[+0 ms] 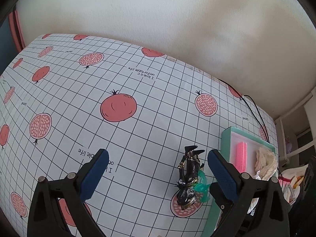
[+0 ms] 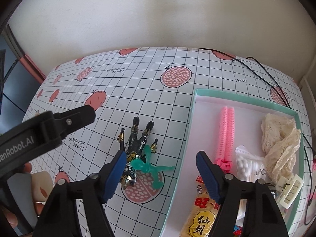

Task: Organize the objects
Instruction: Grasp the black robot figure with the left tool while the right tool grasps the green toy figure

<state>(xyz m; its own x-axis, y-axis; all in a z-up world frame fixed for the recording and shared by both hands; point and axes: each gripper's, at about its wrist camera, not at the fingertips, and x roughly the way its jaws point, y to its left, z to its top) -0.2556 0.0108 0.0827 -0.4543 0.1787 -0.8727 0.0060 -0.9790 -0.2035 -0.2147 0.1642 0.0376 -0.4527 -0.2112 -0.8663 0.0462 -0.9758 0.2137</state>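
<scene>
Left wrist view: the left gripper [image 1: 158,174] stands wide open and empty above the pomegranate-print tablecloth [image 1: 138,90]; the black and gold figurine [image 1: 188,174] lies between its pads, nearer the right one.

Right wrist view: the right gripper [image 2: 161,174] is open, its left pad just beside the figurine [image 2: 136,146] and teal stand [image 2: 147,167]. The mint box [image 2: 178,158] holds a pink roller [image 2: 225,136], lace [image 2: 280,140] and a snack packet [image 2: 199,219].
</scene>
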